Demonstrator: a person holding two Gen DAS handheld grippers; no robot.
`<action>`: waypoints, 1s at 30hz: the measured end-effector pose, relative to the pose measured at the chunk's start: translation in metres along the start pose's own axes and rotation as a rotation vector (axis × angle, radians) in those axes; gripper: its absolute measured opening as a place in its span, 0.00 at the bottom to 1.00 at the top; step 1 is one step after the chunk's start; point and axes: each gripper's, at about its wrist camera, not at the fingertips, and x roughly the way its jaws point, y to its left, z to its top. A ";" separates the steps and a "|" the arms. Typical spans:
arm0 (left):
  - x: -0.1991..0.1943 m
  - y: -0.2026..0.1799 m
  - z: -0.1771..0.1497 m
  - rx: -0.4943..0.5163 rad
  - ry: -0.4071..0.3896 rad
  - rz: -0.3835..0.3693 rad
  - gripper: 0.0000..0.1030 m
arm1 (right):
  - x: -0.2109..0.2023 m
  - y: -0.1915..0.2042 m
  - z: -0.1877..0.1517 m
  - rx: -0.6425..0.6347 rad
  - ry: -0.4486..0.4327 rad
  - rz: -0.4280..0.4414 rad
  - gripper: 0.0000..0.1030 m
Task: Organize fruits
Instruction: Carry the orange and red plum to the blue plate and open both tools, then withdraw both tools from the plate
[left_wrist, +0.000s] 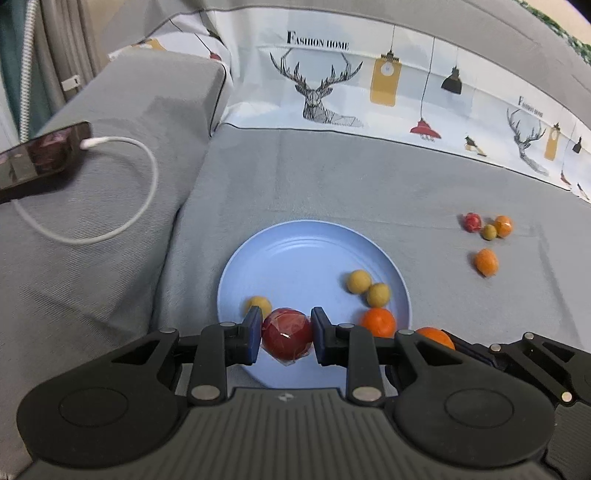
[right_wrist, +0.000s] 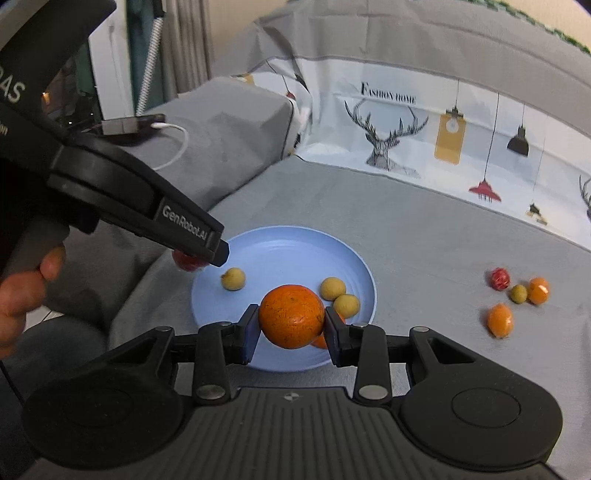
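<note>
A red fruit sat clamped in the left claw over the blue plate's near rim. The right claw gripped an orange above the same plate, which lay on a grey sofa. Four small fruits lay apart on the cushion.

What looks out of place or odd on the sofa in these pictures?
Four small fruits lie loose on the grey sofa cover, right of the blue plate, not on it like the others. A phone with a white cable sits on the armrest. Nothing looks spilled or damaged.
</note>
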 end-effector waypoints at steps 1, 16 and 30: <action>0.007 -0.001 0.002 0.001 0.008 0.003 0.30 | 0.007 -0.001 0.001 0.006 0.009 0.000 0.37; 0.075 0.001 0.008 0.031 0.054 0.005 0.82 | 0.079 -0.010 0.002 0.039 0.142 0.011 0.44; -0.037 0.008 -0.064 -0.021 0.028 0.140 1.00 | -0.038 0.005 -0.029 0.009 0.126 -0.002 0.97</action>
